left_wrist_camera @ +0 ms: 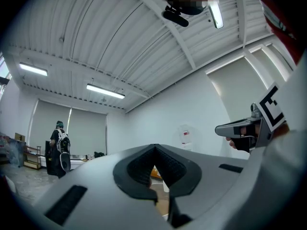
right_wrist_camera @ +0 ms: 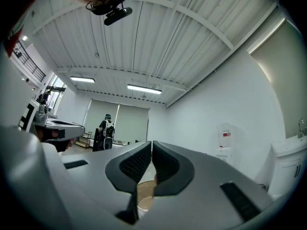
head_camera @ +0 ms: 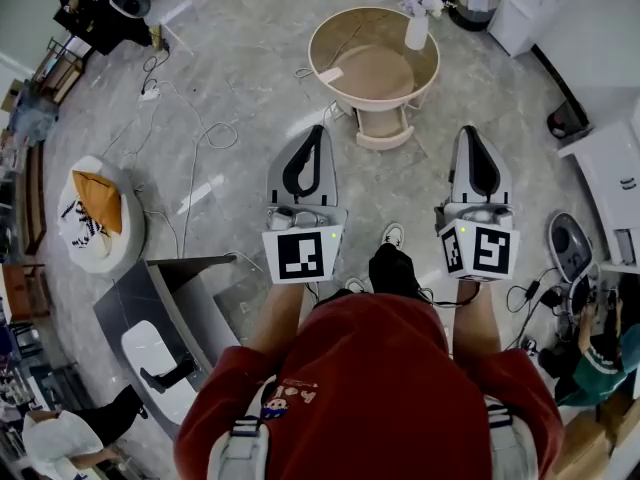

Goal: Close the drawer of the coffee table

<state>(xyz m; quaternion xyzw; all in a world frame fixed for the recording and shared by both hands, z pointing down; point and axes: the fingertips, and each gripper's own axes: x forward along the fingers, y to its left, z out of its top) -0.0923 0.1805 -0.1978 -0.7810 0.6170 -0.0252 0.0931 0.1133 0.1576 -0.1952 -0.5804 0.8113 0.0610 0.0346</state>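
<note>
So, head view first: a grey marble floor (head_camera: 230,58) with cables lying on it and white cabinets far right. The round beige table (head_camera: 432,68) stands straight ahead at the far side, with a vase (head_camera: 417,30) on it. Its drawer (head_camera: 385,133) is pulled out on the near side and points back at the person, so its slide line runs near-far. It sits between the left gripper (head_camera: 318,130) and right gripper (head_camera: 470,130) tips, a bit beyond them.

Left gripper view: ribbed white ceiling, strip lights, white walls. The left gripper (left_wrist_camera: 154,147) has its tips touching and holds nothing.

Right gripper view: same room. The right gripper (right_wrist_camera: 151,143) is closed to a thin slit and empty, with beige table (right_wrist_camera: 145,191) showing below.
</note>
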